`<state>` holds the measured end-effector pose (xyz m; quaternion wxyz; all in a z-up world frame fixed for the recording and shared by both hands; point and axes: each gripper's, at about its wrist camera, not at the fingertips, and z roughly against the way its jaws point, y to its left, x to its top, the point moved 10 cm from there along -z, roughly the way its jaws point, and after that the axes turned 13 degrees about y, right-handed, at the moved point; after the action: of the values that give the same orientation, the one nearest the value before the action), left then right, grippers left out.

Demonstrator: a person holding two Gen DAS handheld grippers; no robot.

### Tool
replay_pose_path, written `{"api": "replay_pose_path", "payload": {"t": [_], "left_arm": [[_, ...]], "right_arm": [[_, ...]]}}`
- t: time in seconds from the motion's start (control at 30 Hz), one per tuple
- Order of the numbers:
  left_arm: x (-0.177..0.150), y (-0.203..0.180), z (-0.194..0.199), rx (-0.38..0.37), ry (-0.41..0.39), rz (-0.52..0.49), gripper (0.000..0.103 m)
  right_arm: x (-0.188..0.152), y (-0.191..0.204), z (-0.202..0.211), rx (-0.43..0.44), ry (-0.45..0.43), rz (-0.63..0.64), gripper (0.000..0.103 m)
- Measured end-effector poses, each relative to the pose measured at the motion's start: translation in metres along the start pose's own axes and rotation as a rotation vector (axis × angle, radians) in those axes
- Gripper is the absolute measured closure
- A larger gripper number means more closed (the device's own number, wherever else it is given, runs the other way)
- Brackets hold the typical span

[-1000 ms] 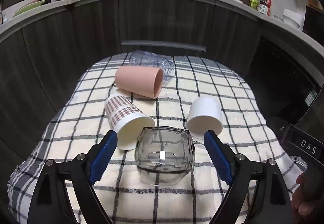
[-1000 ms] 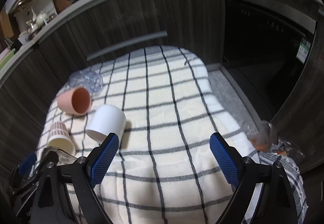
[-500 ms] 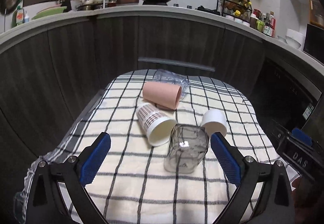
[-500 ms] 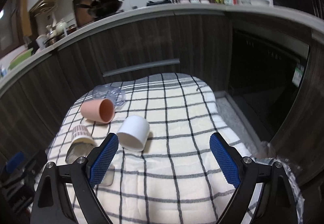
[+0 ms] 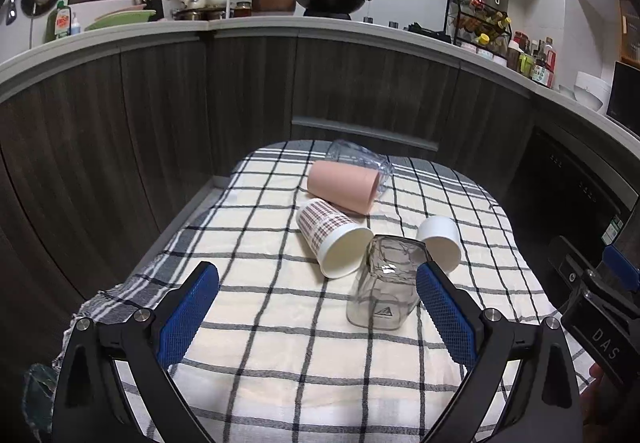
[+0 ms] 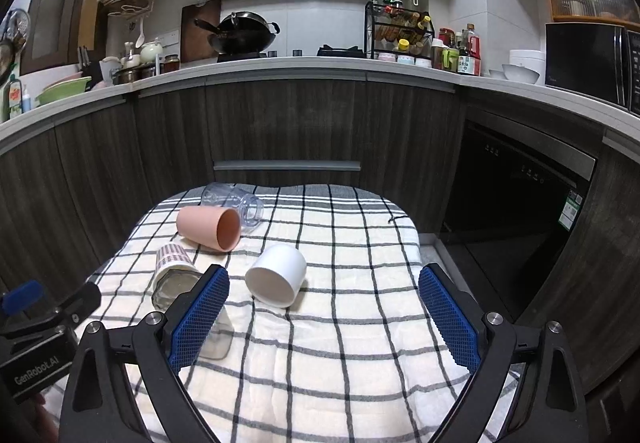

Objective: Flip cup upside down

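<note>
A clear glass cup (image 5: 383, 283) stands mouth down on the checked cloth (image 5: 248, 323); in the right wrist view it (image 6: 176, 289) is partly hidden behind my right gripper's left finger. My left gripper (image 5: 316, 313) is open and empty, pulled back from the glass. My right gripper (image 6: 324, 319) is open and empty above the cloth. A plaid paper cup (image 5: 332, 239), a pink cup (image 5: 344, 189), a white cup (image 5: 440, 239) and a clear plastic cup (image 5: 360, 157) lie on their sides.
The cloth covers a small table (image 6: 360, 323) in front of dark kitchen cabinets (image 6: 288, 123). A dark oven front (image 6: 512, 211) stands at the right. The counter above holds a wok (image 6: 240, 33) and bottles.
Both grippers have drawn back and tilted up, so the cups look smaller and farther. The glass cup stays mouth down on the cloth, free of the left gripper.
</note>
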<state>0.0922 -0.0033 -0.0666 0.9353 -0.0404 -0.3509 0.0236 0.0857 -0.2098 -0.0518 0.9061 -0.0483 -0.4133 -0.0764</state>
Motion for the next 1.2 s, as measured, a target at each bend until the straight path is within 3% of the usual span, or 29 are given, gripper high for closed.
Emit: {"api": "replay_pose_path", "payload": {"t": [0.4, 1.2], "left_arm": [[0.001, 0.001, 0.016, 0.034, -0.054, -0.019, 0.001], [0.0, 0.0, 0.014, 0.031, -0.04, -0.023, 0.001]], "right_arm": [[0.001, 0.0, 0.014, 0.007, -0.039, -0.008, 0.007], [0.001, 0.0, 0.014, 0.01, -0.037, -0.006, 0.007]]}}
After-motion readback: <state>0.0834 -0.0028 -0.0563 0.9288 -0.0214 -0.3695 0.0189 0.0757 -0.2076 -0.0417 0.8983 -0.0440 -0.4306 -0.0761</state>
